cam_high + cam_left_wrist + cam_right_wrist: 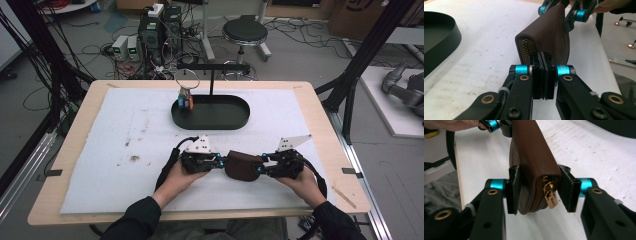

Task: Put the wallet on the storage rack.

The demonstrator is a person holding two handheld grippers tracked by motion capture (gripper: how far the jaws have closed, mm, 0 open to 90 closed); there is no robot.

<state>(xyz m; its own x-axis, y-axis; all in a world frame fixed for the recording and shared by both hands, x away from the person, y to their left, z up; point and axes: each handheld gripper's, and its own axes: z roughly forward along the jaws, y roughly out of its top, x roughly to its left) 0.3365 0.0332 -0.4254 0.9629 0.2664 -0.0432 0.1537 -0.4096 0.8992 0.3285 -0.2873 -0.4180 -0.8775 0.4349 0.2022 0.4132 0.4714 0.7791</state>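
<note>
A person sits at a light wooden table (75,130) covered by a white felt mat (125,150) marked with a few dark smudges. Each hand holds a black two-jaw gripper with blue fittings. Between the two grippers, near the front edge of the mat, is a small brown leather zip pouch (242,166) with a rounded outline, held on its edge.

The left gripper (218,162) comes in from the left, and its jaws are pressed nearly together, pinching a thin leather tab at the pouch's end, beside the brass zipper teeth (525,48). The right gripper (261,164) comes in from the right, and its jaws are clamped on the pouch's opposite end, one pad against each flat side. A gold zipper pull (551,196) hangs down at that end between the pads. The zipper looks closed, so nothing inside the pouch is visible.

Farther back, at the middle of the mat, sits a black oval metal tray (235,117) with a low wall. A thin post with a crossbar (212,67) rises from it. Hanging at the tray's left end is a wire ring with small colourful items (185,97), too small to identify.
</note>
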